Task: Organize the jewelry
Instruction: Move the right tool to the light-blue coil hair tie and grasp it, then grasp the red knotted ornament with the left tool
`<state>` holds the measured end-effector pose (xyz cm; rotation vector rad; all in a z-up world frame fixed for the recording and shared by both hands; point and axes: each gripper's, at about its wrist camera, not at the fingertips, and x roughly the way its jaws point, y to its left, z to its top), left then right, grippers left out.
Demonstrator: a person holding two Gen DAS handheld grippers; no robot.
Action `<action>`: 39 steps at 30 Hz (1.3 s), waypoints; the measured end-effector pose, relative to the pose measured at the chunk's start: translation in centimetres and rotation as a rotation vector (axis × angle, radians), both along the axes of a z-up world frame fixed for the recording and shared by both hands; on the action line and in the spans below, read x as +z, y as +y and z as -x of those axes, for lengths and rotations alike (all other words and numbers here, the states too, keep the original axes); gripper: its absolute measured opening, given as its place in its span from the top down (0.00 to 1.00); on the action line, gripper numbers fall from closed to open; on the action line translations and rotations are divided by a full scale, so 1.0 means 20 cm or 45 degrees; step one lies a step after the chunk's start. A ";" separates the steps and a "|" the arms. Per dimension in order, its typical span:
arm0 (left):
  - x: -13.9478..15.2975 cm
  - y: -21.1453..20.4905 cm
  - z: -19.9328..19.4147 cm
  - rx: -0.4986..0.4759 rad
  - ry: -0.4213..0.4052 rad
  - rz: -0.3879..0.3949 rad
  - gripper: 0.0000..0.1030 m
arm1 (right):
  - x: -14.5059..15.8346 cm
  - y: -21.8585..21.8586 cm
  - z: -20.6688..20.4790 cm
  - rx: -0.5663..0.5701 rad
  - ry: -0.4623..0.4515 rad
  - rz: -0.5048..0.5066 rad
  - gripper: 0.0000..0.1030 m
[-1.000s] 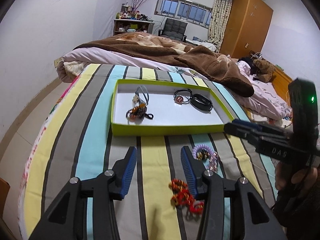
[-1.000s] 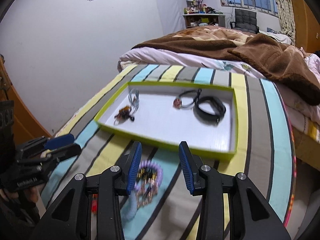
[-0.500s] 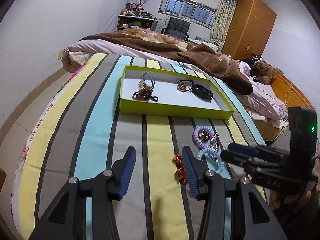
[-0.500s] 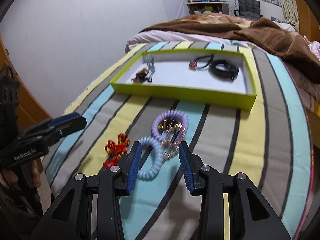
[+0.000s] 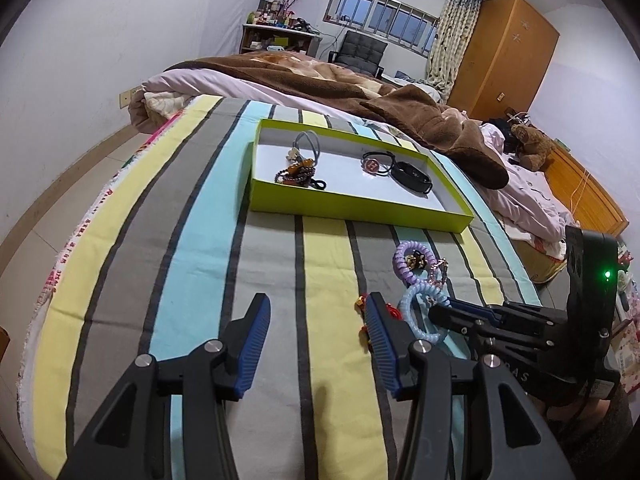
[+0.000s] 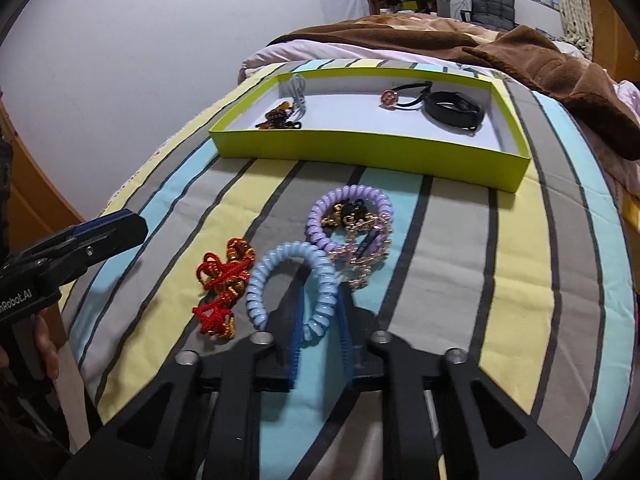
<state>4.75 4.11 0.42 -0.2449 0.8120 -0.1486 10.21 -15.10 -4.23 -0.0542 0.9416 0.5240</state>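
Note:
A lime-green tray (image 5: 360,208) (image 6: 372,148) on the striped bedspread holds a black band (image 6: 454,112), a hair tie with a pink charm (image 6: 390,97), a grey tie and a beaded bracelet (image 6: 276,116). In front of it lie a purple coil tie (image 6: 348,196) with gold pieces, a light blue coil tie (image 6: 292,276) (image 5: 416,312) and a red knotted cord (image 6: 222,280). My right gripper (image 6: 320,312) has its jaws closed in around the near side of the blue coil tie. My left gripper (image 5: 318,320) is open and empty, left of the pile.
A brown blanket (image 5: 360,92) and pink bedding lie behind the tray. A wall runs along the bed's left side. A wardrobe (image 5: 504,56) and a teddy bear (image 5: 528,144) are at the far right.
Both grippers have drawn back from the tray toward the loose pile. My right gripper has lowered onto the blue coil tie and its jaws have narrowed around it.

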 end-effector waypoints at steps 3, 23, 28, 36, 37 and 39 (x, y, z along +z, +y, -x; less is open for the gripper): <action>-0.01 -0.02 -0.01 -0.025 0.008 0.016 0.50 | 0.02 -0.02 0.01 -0.019 -0.019 -0.017 0.90; -0.14 -0.25 -0.14 -0.154 0.125 -0.065 0.50 | 0.13 -0.25 0.08 -0.152 -0.087 -0.144 0.90; -0.14 -0.27 -0.13 -0.160 0.115 -0.102 0.58 | 0.14 -0.25 0.08 -0.143 -0.098 -0.155 0.90; -0.13 -0.27 -0.13 -0.182 0.114 -0.091 0.82 | 0.14 -0.24 0.08 -0.146 -0.103 -0.156 0.90; -0.13 -0.27 -0.13 -0.176 0.109 -0.094 0.83 | 0.14 -0.25 0.08 -0.147 -0.103 -0.158 0.90; -0.11 -0.26 -0.12 -0.168 0.084 -0.102 0.84 | 0.14 -0.25 0.08 -0.148 -0.106 -0.157 0.90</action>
